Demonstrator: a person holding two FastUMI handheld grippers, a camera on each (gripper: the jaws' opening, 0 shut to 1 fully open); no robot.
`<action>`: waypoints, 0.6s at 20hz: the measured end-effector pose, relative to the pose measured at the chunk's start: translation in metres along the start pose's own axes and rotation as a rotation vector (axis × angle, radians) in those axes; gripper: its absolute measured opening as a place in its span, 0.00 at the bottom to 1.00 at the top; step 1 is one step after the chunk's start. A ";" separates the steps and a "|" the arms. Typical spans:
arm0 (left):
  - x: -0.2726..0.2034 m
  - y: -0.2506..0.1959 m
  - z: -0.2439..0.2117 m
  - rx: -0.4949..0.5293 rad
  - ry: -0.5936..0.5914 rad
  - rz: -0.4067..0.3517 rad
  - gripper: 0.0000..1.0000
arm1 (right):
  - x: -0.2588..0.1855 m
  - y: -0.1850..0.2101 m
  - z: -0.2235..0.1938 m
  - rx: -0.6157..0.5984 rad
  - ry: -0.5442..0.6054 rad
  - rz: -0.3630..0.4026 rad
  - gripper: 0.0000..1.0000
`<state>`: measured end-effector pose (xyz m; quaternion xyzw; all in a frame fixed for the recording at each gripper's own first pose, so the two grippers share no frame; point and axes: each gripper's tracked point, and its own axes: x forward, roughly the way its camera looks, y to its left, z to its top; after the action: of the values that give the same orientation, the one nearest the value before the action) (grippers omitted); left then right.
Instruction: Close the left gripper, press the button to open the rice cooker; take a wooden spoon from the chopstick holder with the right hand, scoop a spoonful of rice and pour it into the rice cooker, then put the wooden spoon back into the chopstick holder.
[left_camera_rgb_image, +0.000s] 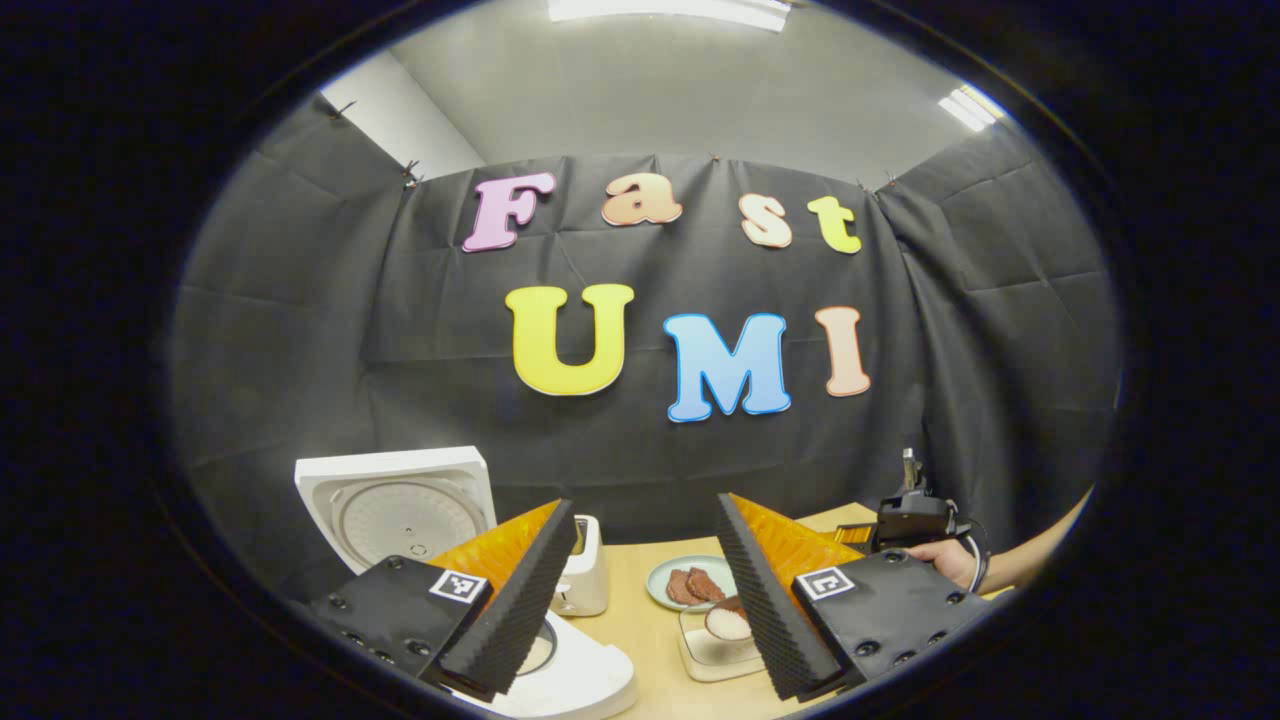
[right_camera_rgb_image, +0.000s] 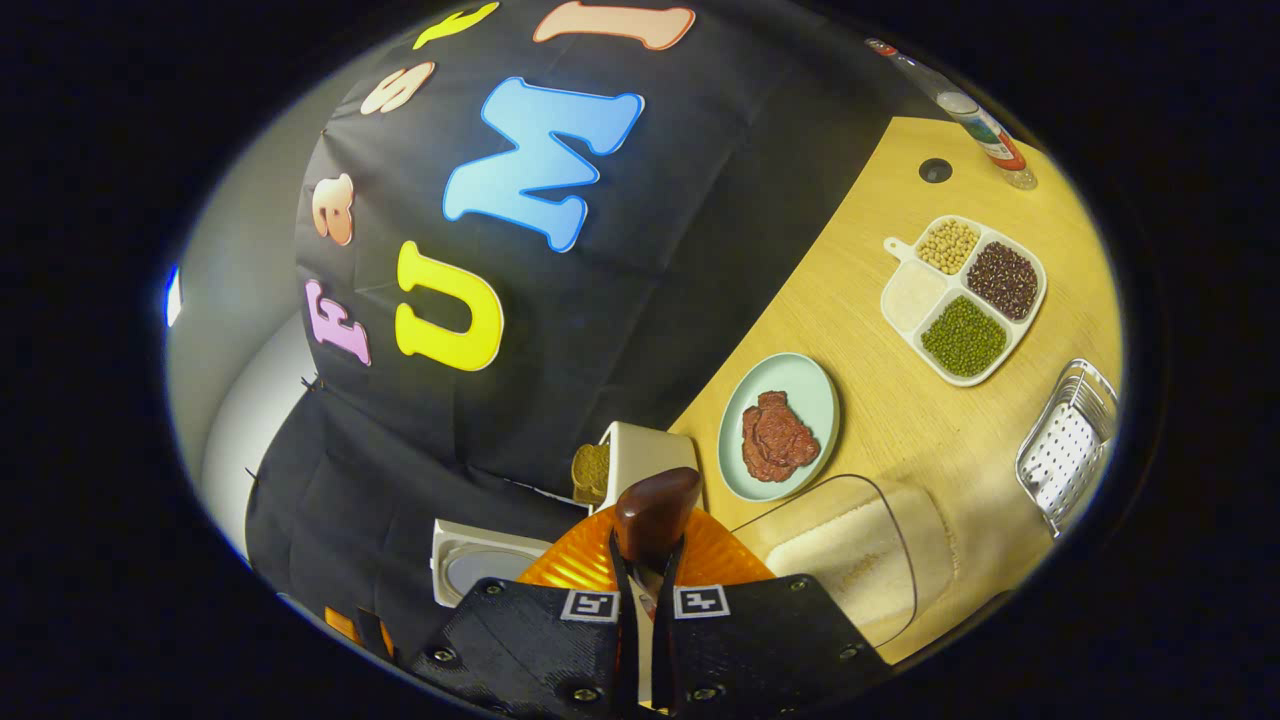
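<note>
Wooden spoon (right_camera_rgb_image: 655, 515) is pinched by the right hand-held gripper (right_camera_rgb_image: 645, 590) above the rice container (right_camera_rgb_image: 850, 560); the left hand-held gripper (left_camera_rgb_image: 635, 590) is spread. The spoon should be kept level (rice cooker (left_camera_rgb_image: 400, 510) already open) while carried.

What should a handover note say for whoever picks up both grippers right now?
Left gripper: open, holding nothing, raised near the rice cooker.
Right gripper: shut on the wooden spoon.
Rice cooker: lid already up, so the button press is done.
In the left gripper view the spoon bowl carries rice above the clear rice container.
Chopstick holder: the metal rack at the table's edge appears to be it.
Left to do: tip the rice into the cooker, then return the spoon to the holder.
</note>
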<state>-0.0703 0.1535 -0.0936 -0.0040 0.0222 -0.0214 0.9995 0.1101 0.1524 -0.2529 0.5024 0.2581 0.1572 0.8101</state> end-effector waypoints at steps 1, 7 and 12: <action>-0.001 0.004 0.002 -0.008 -0.005 0.006 0.96 | 0.001 0.005 0.001 0.040 -0.006 0.011 0.05; -0.016 0.035 0.006 -0.008 -0.023 0.067 0.96 | 0.017 0.042 -0.011 0.159 0.014 0.077 0.05; -0.031 0.059 0.007 0.007 -0.033 0.104 0.96 | 0.041 0.088 -0.039 0.147 0.071 0.126 0.05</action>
<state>-0.0987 0.2140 -0.0862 0.0005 0.0056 0.0307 0.9995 0.1218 0.2413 -0.1986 0.5699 0.2656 0.2060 0.7499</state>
